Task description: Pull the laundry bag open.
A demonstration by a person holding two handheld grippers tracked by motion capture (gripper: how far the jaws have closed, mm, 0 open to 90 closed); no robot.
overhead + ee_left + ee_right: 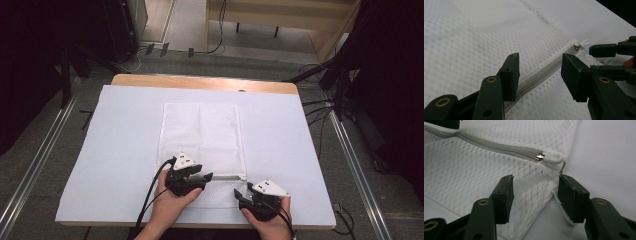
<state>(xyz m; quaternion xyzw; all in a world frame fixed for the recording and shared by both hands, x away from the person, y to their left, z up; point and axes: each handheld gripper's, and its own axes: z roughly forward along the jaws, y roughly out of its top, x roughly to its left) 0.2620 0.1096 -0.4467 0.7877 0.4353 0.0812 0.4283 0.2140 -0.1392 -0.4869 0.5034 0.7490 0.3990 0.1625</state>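
Two grippers, fingers open | left gripper (pixel 540 75) straddles zipper (pixel 541 75) | right gripper (pixel 535 197) straddles mesh bag (pixel 486 170) corner

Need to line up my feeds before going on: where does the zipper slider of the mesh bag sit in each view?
High view: zipper slider at the right end of the zipper, between the two grippers, near the table's front edge.
Left gripper view: upper right, beyond the right jaw.
Right gripper view: upper middle, above the gap between the jaws.
Shared landmark: the grey zipper across the white mesh bag.
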